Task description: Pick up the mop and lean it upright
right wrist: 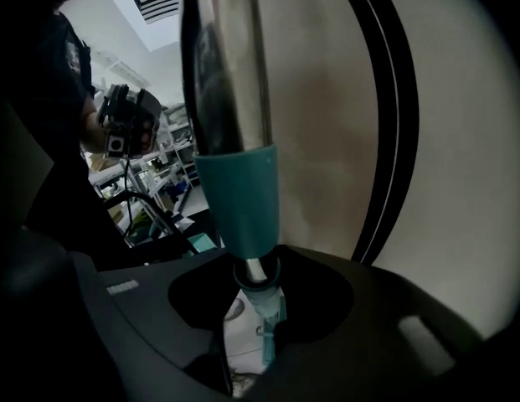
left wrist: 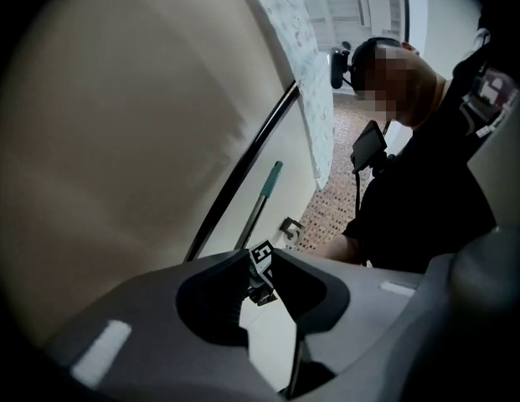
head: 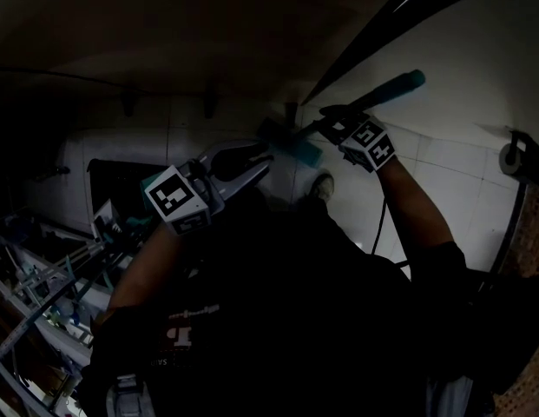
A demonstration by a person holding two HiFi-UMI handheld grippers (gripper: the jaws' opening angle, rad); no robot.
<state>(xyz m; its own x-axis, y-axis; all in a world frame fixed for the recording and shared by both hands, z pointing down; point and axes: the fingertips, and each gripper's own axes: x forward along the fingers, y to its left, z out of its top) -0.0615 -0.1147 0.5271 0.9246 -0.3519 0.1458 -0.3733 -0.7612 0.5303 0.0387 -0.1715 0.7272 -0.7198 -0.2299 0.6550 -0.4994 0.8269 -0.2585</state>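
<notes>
Right gripper (right wrist: 260, 287), clamped on mop (right wrist: 226, 82) shaft just under teal sleeve (right wrist: 239, 199), handle slanting to 1 o'clock along white wall (head: 460, 68); left gripper (left wrist: 260, 258) at its 8 o'clock, jaws narrowly apart, empty; likely hazard: slick shaft slipping through single grip, mop toppling sideways.

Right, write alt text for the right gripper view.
A mop handle with a teal collar rises from between the right gripper's jaws, which grip it. Behind is a pale wall with a curved black strip; a person in dark clothing stands left.
</notes>
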